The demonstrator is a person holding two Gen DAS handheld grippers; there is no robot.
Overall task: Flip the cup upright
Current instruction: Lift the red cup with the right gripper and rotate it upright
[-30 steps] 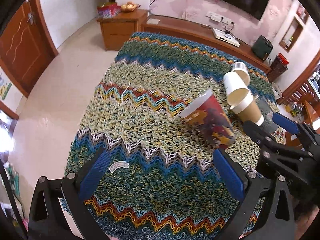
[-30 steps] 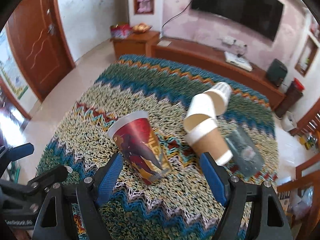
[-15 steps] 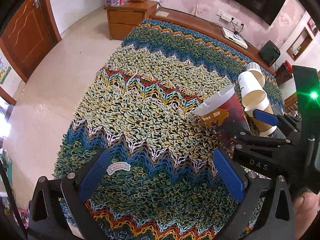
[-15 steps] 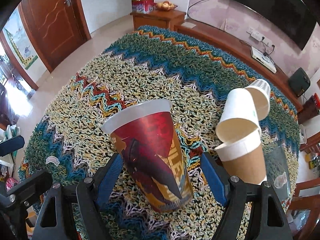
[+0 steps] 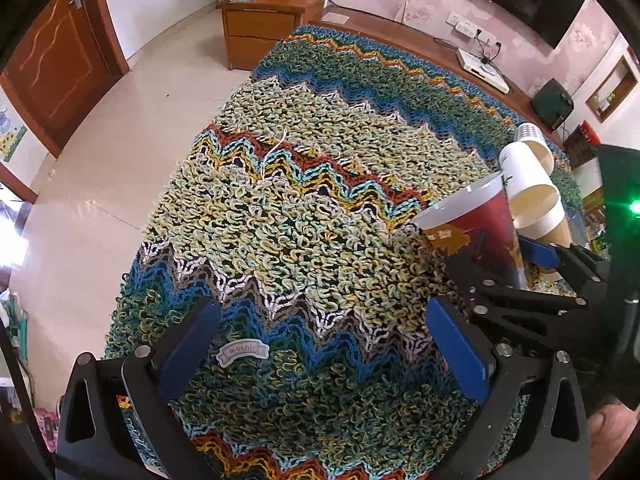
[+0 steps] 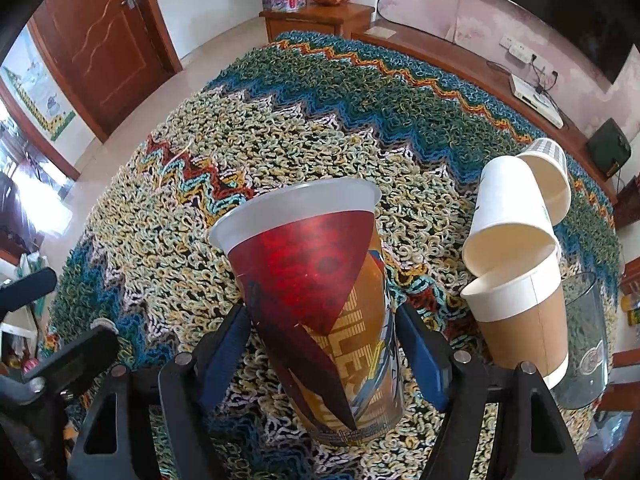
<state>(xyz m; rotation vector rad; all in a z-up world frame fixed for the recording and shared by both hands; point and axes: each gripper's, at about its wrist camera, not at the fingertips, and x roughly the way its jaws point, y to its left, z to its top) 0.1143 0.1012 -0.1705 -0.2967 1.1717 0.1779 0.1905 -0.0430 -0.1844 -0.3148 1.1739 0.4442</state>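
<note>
Here the red cup [image 6: 316, 308] stands upright between the right claw's [image 6: 320, 348] spread pads, contact unclear.

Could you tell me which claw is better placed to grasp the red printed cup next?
The right claw. Its open fingers already straddle the red printed cup, one on each side of the lower body. The left claw is open over bare knitted cloth, with the cup off to its right.
</note>
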